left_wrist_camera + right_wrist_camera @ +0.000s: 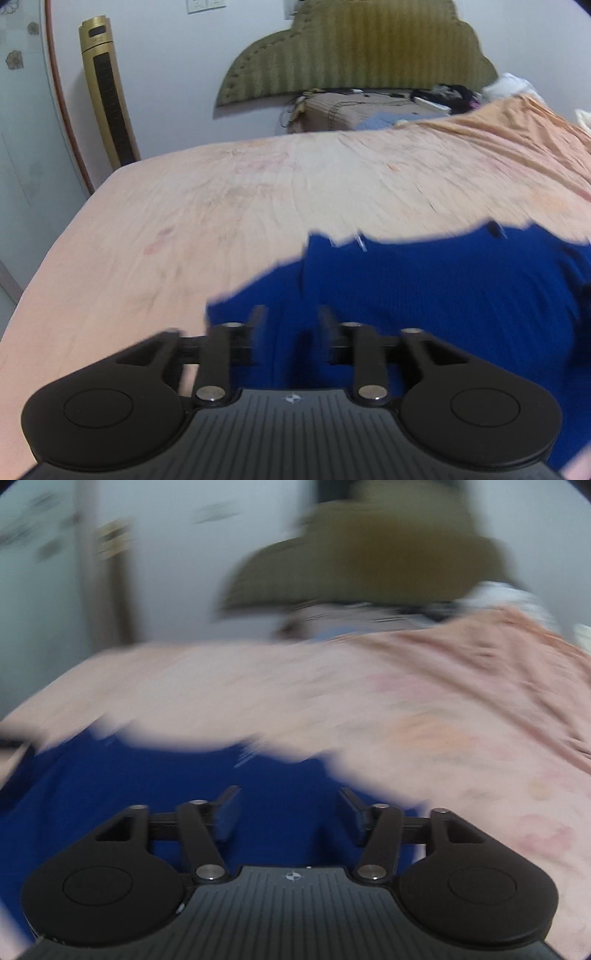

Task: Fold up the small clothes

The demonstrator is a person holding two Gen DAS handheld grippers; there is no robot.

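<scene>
A dark blue garment (424,288) lies spread on the peach bed sheet (221,206). My left gripper (291,317) is open, over the garment's left part, with blue cloth showing between its fingers. In the right wrist view, which is blurred by motion, the same blue garment (147,786) fills the lower left. My right gripper (288,801) is open wide over the garment's right part, holding nothing. I cannot tell whether either gripper touches the cloth.
A green padded headboard (362,48) stands against the far wall. Pillows and dark clutter (388,107) lie at the bed's head. A gold tower fan (107,92) stands at the left past the bed's edge. A glass door (22,147) is at the far left.
</scene>
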